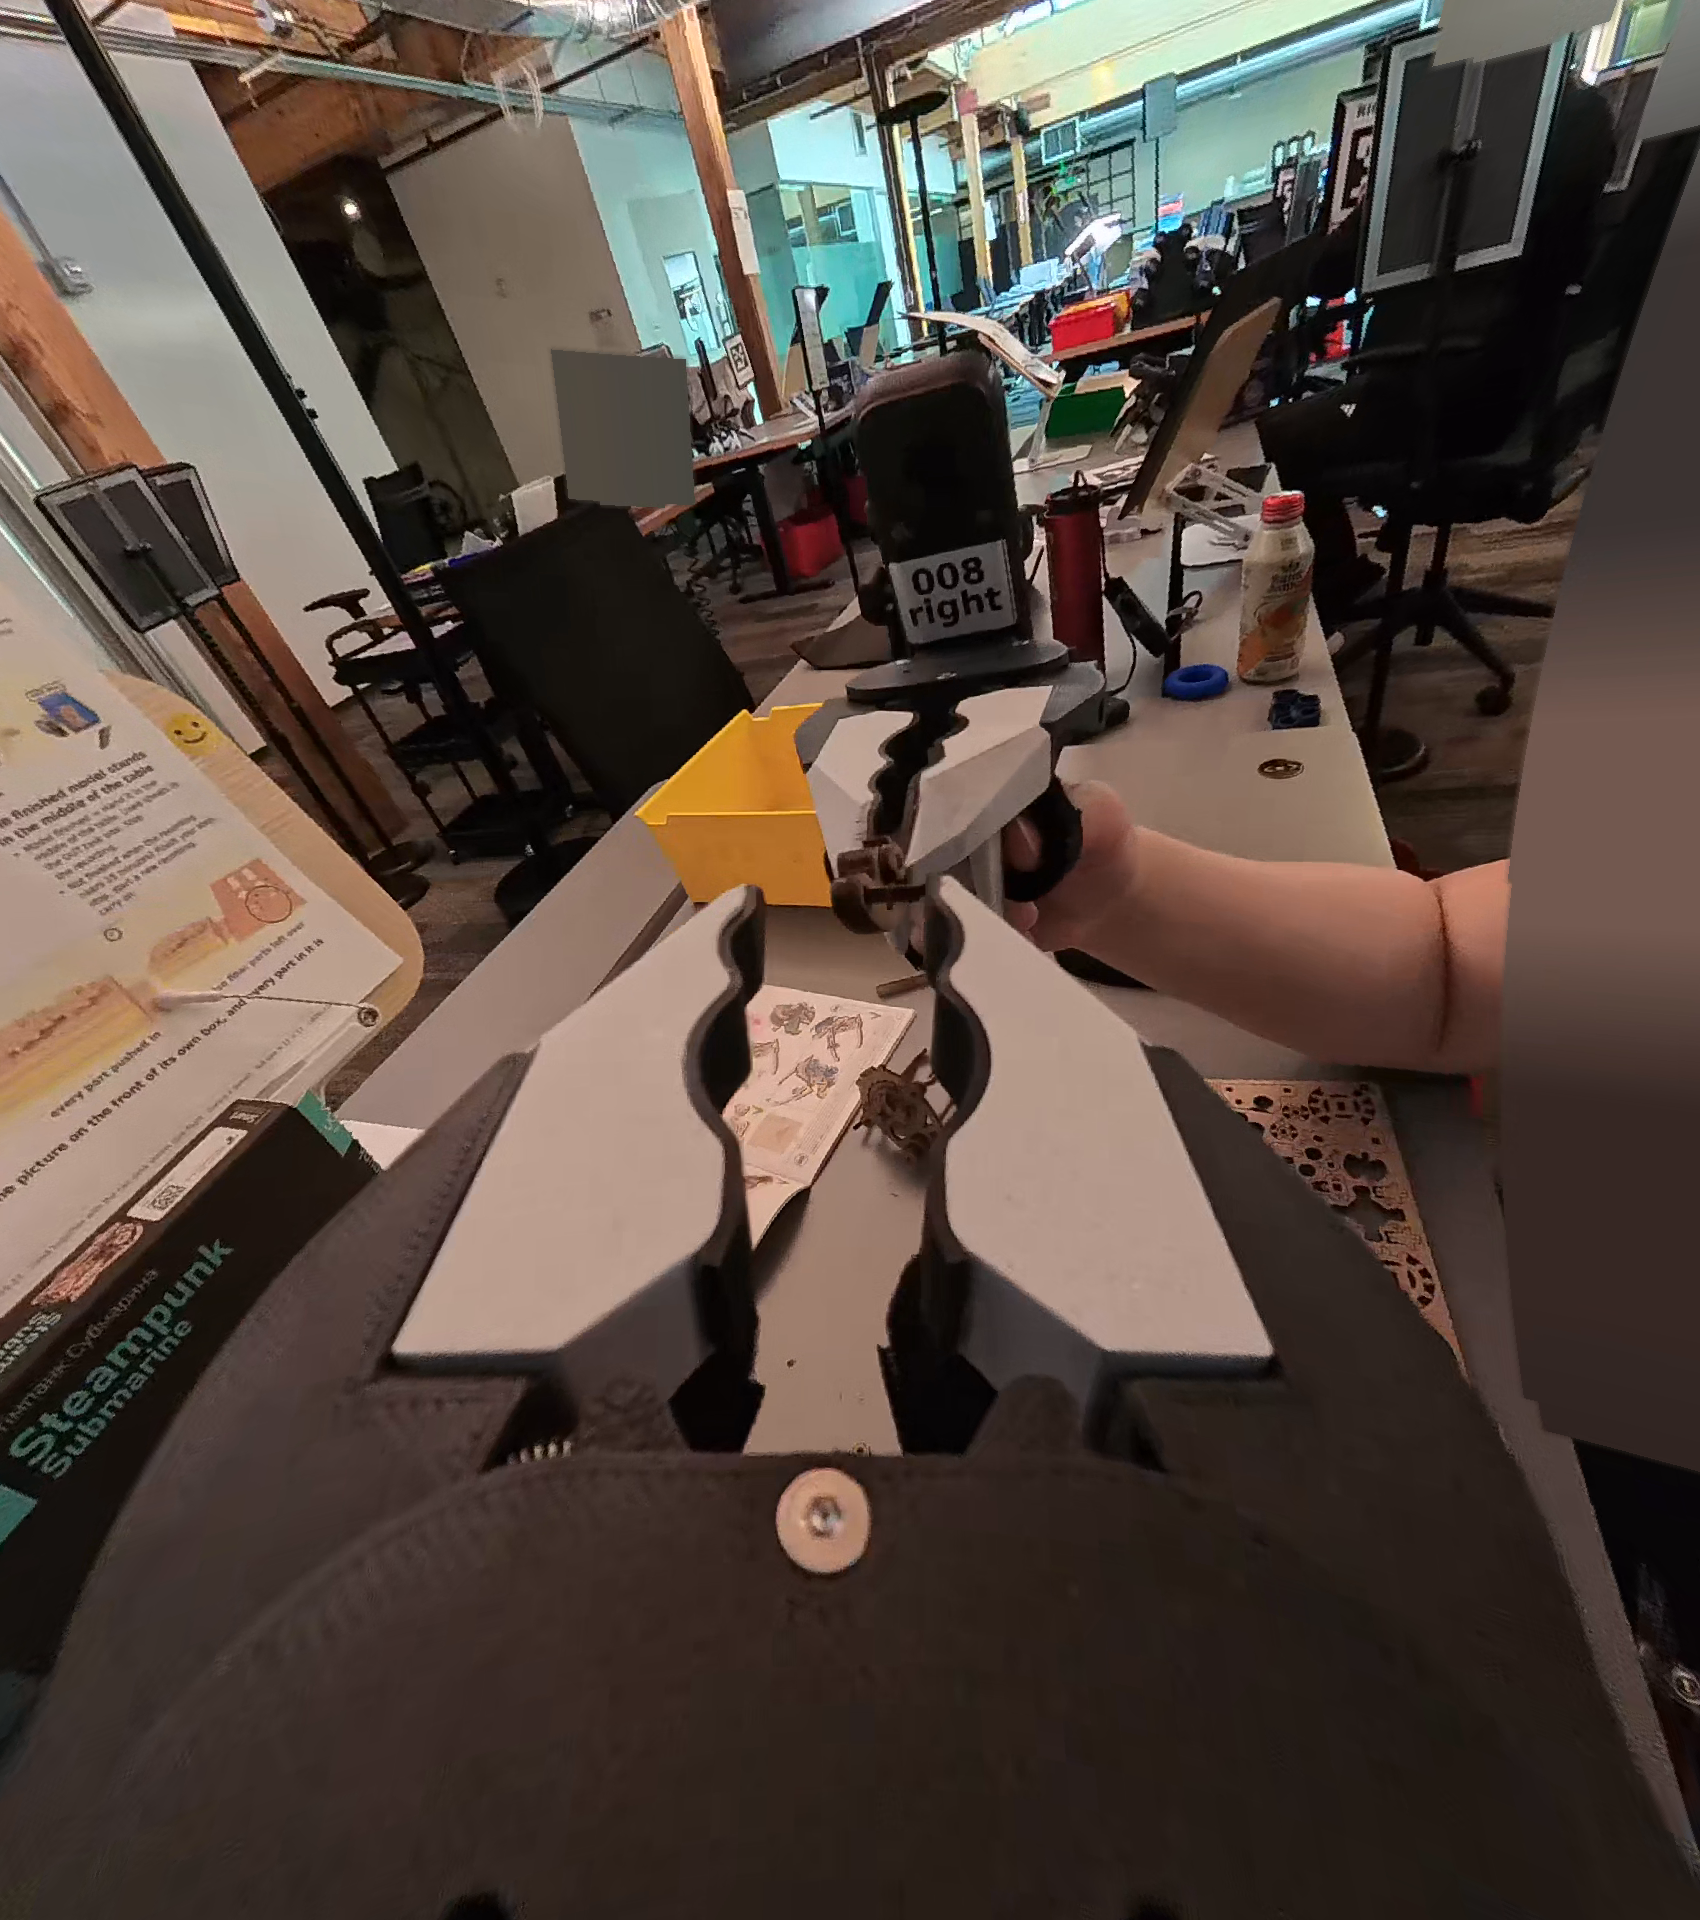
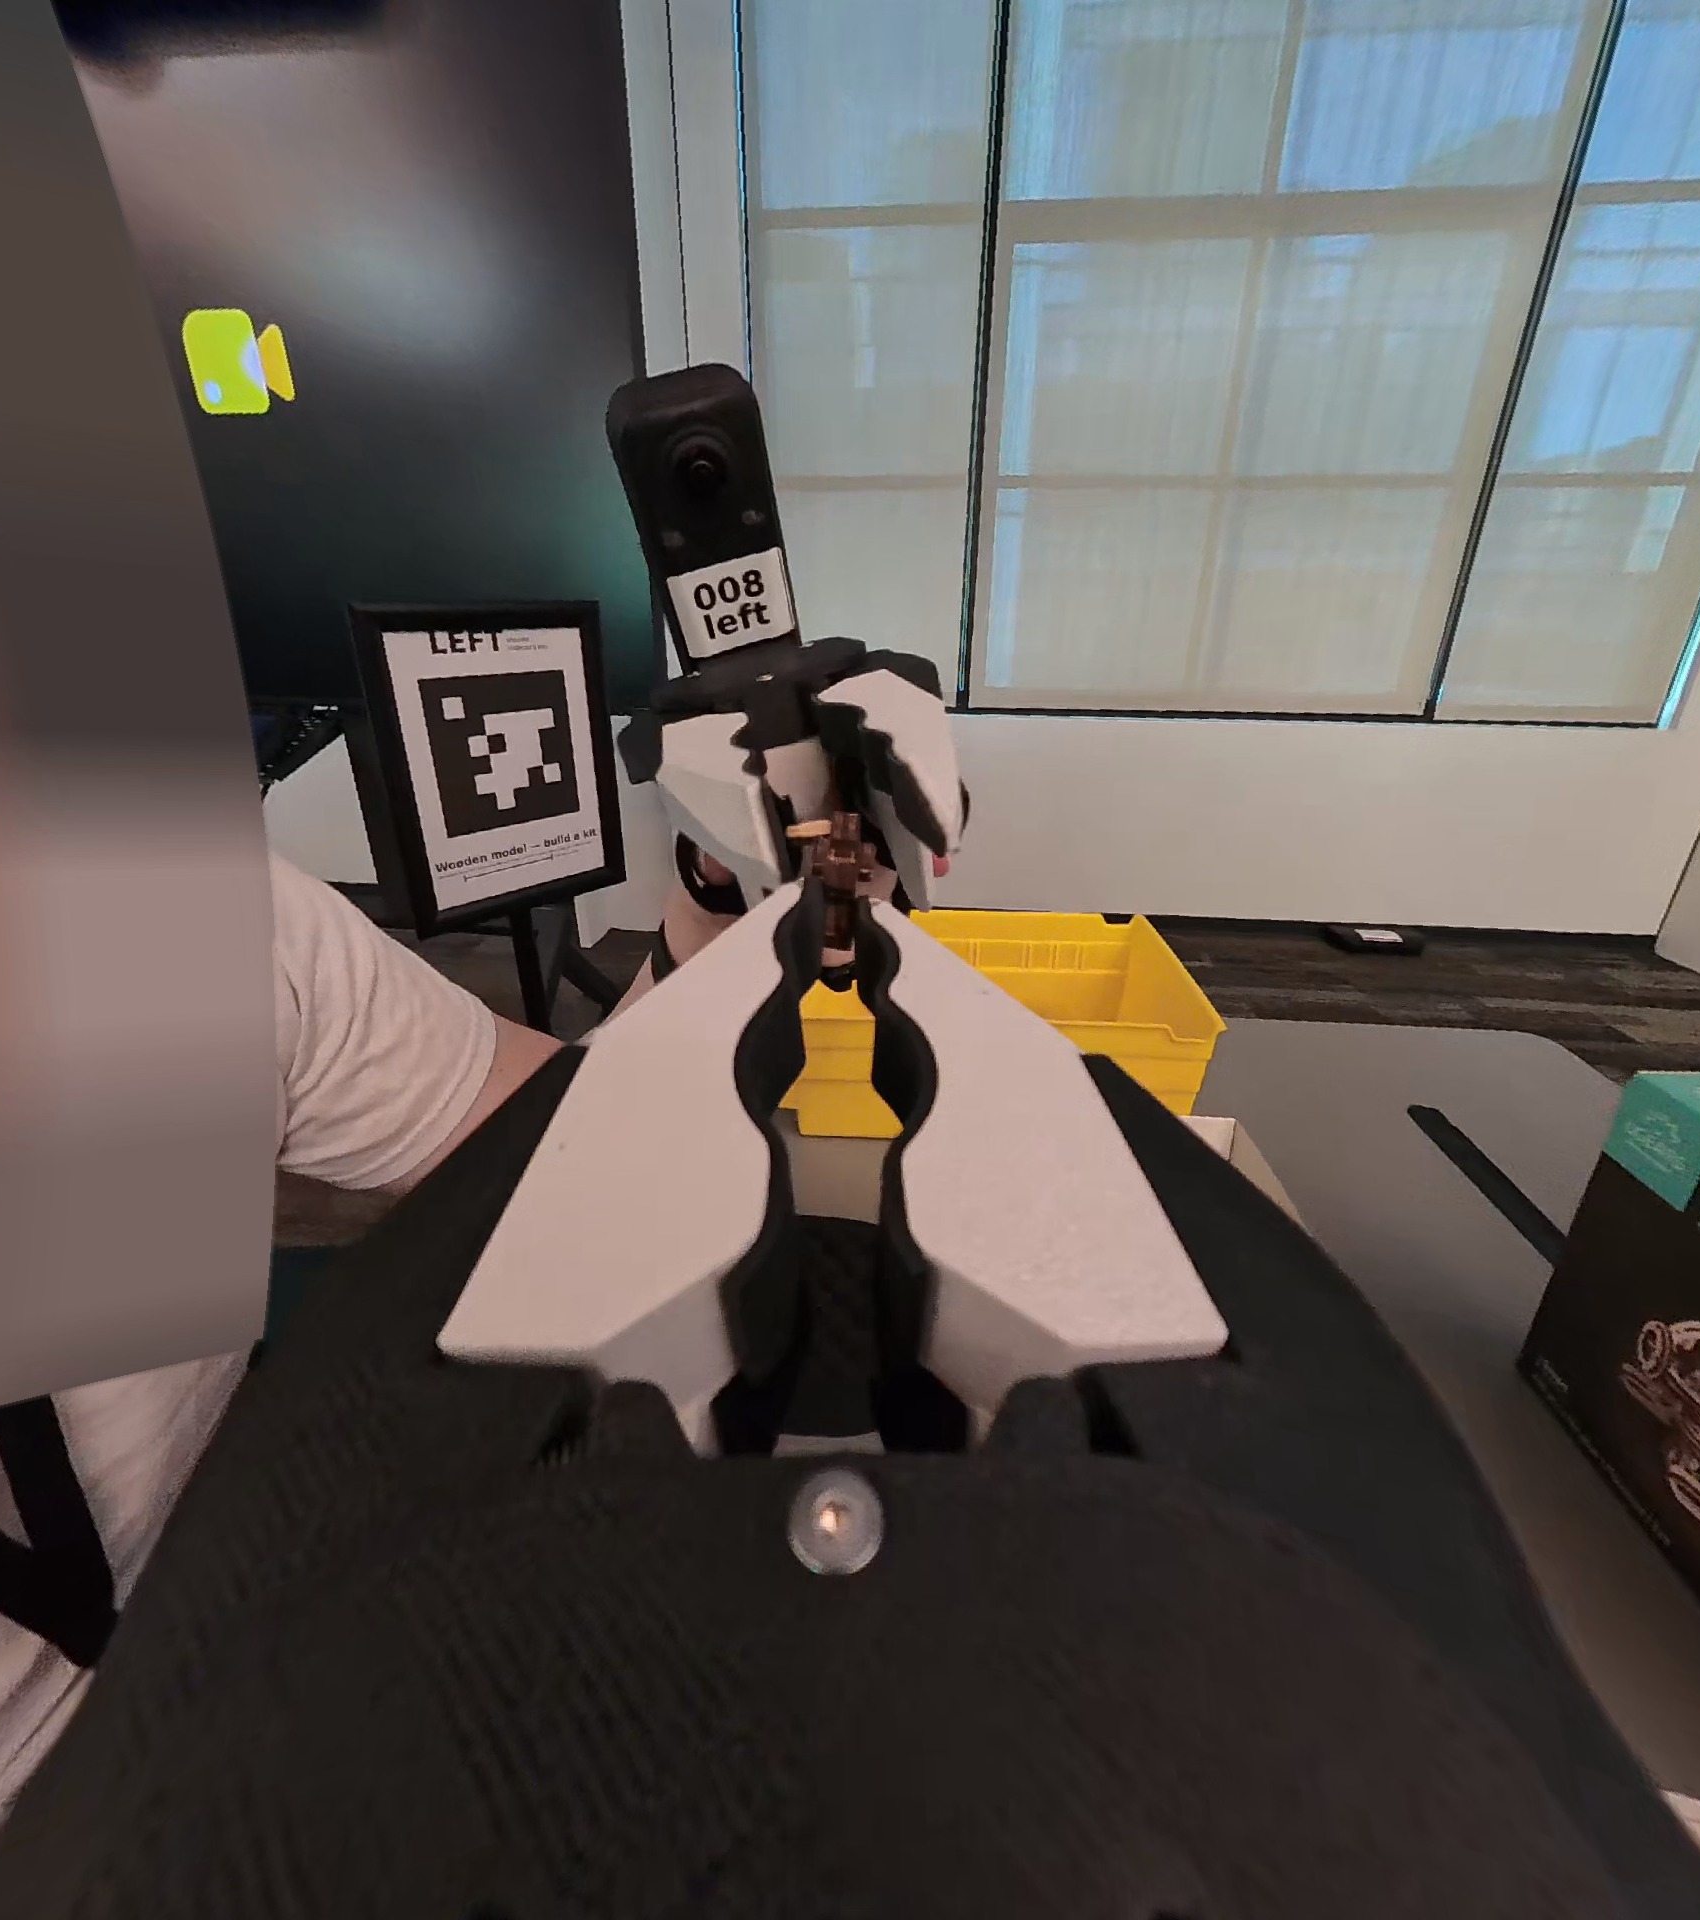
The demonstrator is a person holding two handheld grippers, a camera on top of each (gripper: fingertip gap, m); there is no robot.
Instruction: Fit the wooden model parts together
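My right gripper (image 2: 830,914) is shut on a small dark brown wooden gear assembly (image 2: 838,868) with a pale peg sticking out of its side, held up in the air. In the left wrist view this assembly (image 1: 870,883) hangs at the tips of the right gripper (image 1: 893,868). My left gripper (image 1: 846,904) is open, facing it, with its tips on either side of the assembly; I cannot tell if they touch it. A second small wooden assembly (image 1: 898,1112) lies on the table beside an instruction booklet (image 1: 804,1081). A loose peg (image 1: 903,985) lies further back.
A yellow bin (image 1: 742,821) stands on the grey table (image 1: 1272,810) behind the grippers. A laser-cut wooden sheet (image 1: 1345,1174) lies at the right. The kit box (image 1: 98,1351) and an instruction board (image 1: 98,883) stand at the left. A bottle (image 1: 1272,592) and a red flask (image 1: 1074,582) stand far back. My two grippers' fingertips are within a few centimetres of each other.
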